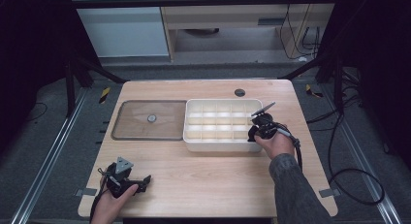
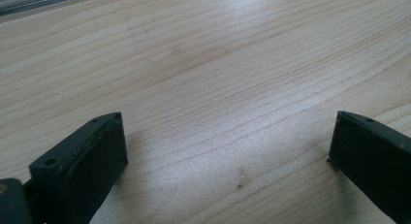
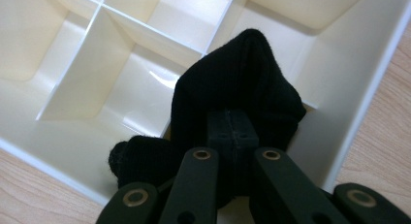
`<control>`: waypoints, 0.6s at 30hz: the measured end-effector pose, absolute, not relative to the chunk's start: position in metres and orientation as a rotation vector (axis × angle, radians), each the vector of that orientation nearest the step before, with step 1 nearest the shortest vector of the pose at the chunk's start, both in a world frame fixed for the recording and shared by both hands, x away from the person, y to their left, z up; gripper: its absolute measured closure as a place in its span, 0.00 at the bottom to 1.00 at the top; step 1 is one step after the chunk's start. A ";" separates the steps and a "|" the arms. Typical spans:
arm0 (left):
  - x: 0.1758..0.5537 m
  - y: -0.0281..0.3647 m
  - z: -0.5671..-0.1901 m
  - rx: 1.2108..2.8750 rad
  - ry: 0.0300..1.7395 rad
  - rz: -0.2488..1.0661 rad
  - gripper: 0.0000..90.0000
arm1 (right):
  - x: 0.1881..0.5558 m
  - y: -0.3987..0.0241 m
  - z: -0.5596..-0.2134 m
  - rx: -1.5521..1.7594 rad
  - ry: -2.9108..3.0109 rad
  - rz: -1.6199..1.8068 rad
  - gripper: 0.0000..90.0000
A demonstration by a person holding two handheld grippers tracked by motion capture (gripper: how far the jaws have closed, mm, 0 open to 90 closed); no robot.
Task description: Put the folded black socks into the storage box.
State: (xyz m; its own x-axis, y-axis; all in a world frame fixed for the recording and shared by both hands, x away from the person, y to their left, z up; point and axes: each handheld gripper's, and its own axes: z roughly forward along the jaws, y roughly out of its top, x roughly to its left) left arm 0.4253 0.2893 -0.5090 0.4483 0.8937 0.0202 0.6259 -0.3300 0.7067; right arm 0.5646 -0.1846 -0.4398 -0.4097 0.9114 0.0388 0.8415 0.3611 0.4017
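So the right gripper [image 3: 232, 132] has its jaws clamped tight on a black knitted cloth [image 3: 232, 88], looks like a sock or a small glove, can't say which. The fabric bunches up above the jaws and a lump of it hangs off to one side. It's sitting over the white compartment tray [image 3: 368, 88], right at the tray's corner cell, with the dividers running off behind it. I can't tell whether the cloth actually touches the tray floor or just hangs inside the cell.

From the high view, the right gripper [image 1: 259, 127] is at the right end of the tray [image 1: 194, 136], which sits roughly in the middle of the bench [image 1: 203, 180], a bit toward the far edge. Just beside the tray on its left lies a clear flat lid [image 1: 131, 129] with a small round knob in the centre, touching or nearly touching the tray's side.

The left gripper [image 1: 143, 180] is way off near the front left corner of the bench, well apart from everything else. In its own view the jaws of the left gripper [image 2: 228, 151] stand wide apart with nothing but bare wood grain between them.

No brands, labels or writing readable anywhere, the tray and lid are plain. There's a dark round grommet [image 1: 239, 92] near the far edge of the bench.
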 end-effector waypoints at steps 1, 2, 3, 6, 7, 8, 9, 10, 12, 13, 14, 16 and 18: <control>0.425 0.289 -0.509 2.071 1.266 0.549 0.00 | 0.564 -0.185 -0.440 1.590 2.428 0.544 1.00; 0.425 0.289 -0.509 2.071 1.266 0.549 0.00 | 0.564 -0.186 -0.440 1.586 2.427 0.551 1.00; 0.425 0.289 -0.509 2.071 1.266 0.549 0.00 | 0.564 -0.185 -0.440 1.586 2.425 0.550 1.00; 0.425 0.289 -0.509 2.071 1.266 0.549 0.00 | 0.563 -0.184 -0.440 1.574 2.419 0.541 1.00; 0.425 0.289 -0.509 2.071 1.266 0.549 0.00 | 0.563 -0.184 -0.439 1.570 2.419 0.544 1.00; 0.425 0.289 -0.509 2.071 1.266 0.549 0.00 | 0.563 -0.185 -0.439 1.564 2.419 0.550 1.00; 0.425 0.289 -0.509 2.071 1.266 0.549 0.00 | 0.562 -0.185 -0.438 1.565 2.415 0.555 1.00; 0.425 0.289 -0.509 2.066 1.268 0.549 0.00 | 0.561 -0.185 -0.438 1.561 2.411 0.557 1.00; 0.425 0.289 -0.509 2.067 1.267 0.549 0.00 | 0.560 -0.185 -0.436 1.535 2.407 0.555 1.00; 0.425 0.289 -0.509 2.066 1.268 0.549 0.00 | 0.560 -0.185 -0.434 1.529 2.403 0.555 1.00; 0.425 0.289 -0.509 2.066 1.268 0.549 0.00 | 0.559 -0.185 -0.433 1.527 2.400 0.562 1.00; 0.425 0.289 -0.509 2.067 1.267 0.549 0.00 | 0.558 -0.186 -0.430 1.526 2.394 0.576 1.00; 0.425 0.289 -0.509 2.066 1.267 0.549 0.00 | 0.556 -0.188 -0.426 1.526 2.386 0.589 1.00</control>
